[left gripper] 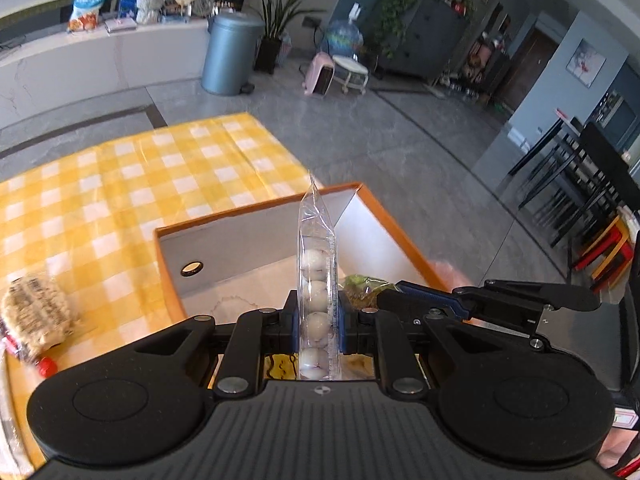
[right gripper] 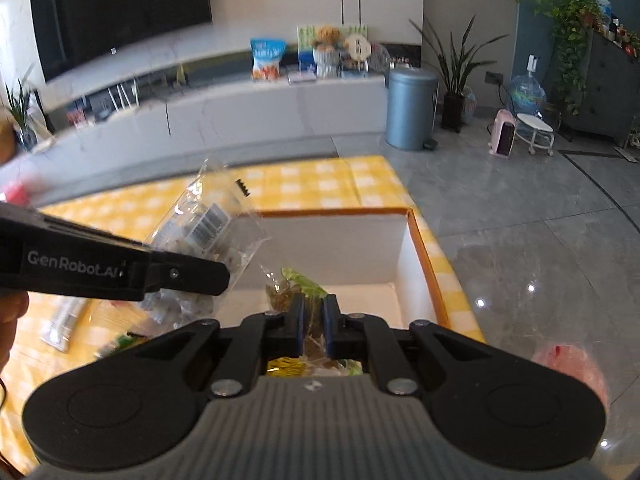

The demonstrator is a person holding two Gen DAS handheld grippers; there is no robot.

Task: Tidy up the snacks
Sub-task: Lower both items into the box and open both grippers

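My left gripper (left gripper: 317, 322) is shut on a clear packet of white round sweets (left gripper: 317, 276), held upright over the near edge of an orange-rimmed white box (left gripper: 256, 204). My right gripper (right gripper: 313, 322) is shut on a clear packet of brown snacks with a green label (right gripper: 298, 286), over the same box (right gripper: 424, 248). In the left wrist view the right gripper (left gripper: 386, 294) comes in from the right with the green packet (left gripper: 360, 286). In the right wrist view the left gripper's arm (right gripper: 120, 266) crosses from the left with its clear packet (right gripper: 208, 228).
The box stands on a yellow checked tablecloth (left gripper: 120, 184). A noodle packet (left gripper: 36, 316) lies at the left, and more packets (right gripper: 66, 320) lie on the cloth. The table's right edge drops to a grey floor (left gripper: 400, 140).
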